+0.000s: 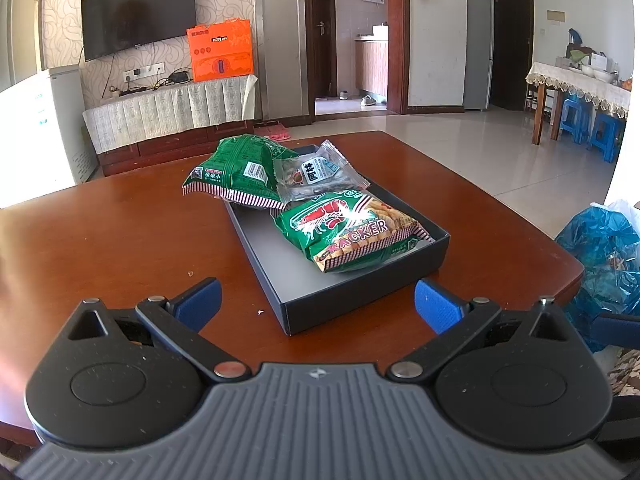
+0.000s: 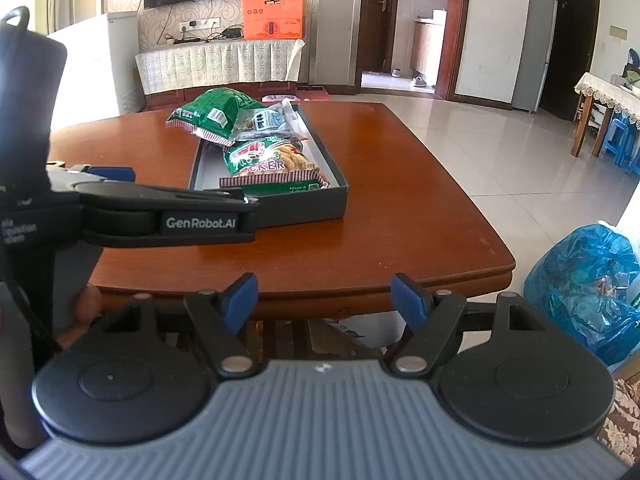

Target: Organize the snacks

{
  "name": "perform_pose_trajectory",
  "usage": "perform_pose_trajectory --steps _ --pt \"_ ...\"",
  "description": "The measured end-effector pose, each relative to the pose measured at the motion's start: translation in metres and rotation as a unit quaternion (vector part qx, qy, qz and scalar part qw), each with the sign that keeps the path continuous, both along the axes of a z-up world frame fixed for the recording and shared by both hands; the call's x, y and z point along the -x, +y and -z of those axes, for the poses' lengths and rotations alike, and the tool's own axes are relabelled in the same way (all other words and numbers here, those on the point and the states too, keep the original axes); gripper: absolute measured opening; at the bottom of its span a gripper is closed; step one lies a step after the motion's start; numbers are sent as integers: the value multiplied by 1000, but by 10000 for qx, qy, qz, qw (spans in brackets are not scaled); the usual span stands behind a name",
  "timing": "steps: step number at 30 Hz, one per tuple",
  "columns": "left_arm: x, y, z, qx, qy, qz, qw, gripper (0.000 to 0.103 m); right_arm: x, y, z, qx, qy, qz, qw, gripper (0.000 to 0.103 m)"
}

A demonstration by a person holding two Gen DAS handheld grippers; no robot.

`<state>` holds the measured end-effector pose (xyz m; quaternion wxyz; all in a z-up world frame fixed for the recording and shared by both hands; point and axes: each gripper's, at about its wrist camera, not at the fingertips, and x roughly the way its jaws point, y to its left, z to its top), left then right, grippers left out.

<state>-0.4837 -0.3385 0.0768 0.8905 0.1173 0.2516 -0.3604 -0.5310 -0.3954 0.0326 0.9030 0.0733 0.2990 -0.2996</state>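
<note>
We count three snack packets at mid-frame: a prawn cracker bag (image 1: 352, 230) lying in the dark tray (image 1: 360, 300), a clear packet (image 1: 320, 172) behind it, and a green bag (image 1: 240, 172) resting over the tray's far left rim. Both our grippers, left (image 1: 318, 300) and right (image 2: 324, 300), have their fingers spread and hold nothing; the tray lies ahead of them on the wooden table (image 1: 120, 232). Only the right wrist view shows the left gripper from the side, at its left.
</note>
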Motion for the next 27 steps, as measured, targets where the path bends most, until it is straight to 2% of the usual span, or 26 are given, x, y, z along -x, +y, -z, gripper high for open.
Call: perform_pose_trajectory --steps 27 --pt "-2 -1 1 -38 2 -20 10000 103 2 -5 1 -95 -31 -25 9999 75"
